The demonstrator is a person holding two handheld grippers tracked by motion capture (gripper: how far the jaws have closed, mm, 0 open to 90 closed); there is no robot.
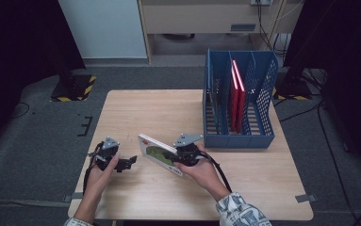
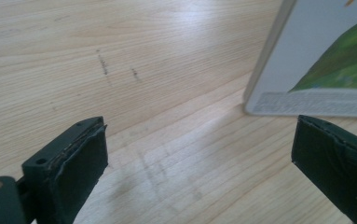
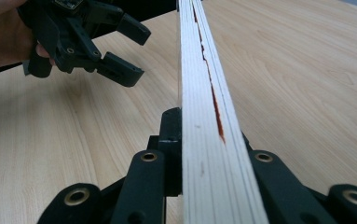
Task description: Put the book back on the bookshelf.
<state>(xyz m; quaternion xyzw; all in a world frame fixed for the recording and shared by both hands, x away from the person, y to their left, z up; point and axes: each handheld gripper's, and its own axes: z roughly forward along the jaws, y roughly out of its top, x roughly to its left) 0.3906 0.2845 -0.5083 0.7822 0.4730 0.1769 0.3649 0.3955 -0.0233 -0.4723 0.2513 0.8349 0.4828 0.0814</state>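
A white book (image 1: 157,154) with a green picture on its cover is held tilted just above the wooden table (image 1: 135,113), near its front middle. My right gripper (image 1: 177,156) is shut on the book's right edge. In the right gripper view the book's page edge (image 3: 204,93) runs straight up between the jaws of that gripper (image 3: 204,135). My left gripper (image 1: 130,161) hovers a little left of the book, open and holding nothing. Its open fingers (image 3: 120,72) point toward the book. In the left gripper view, my left gripper (image 2: 199,140) faces the book's lower corner (image 2: 316,70).
A blue file rack (image 1: 239,136) stands at the table's back right with red books (image 1: 237,94) upright in a middle slot. A cable (image 1: 220,172) trails from the right gripper toward the person. Bare wood lies to the left and along the front.
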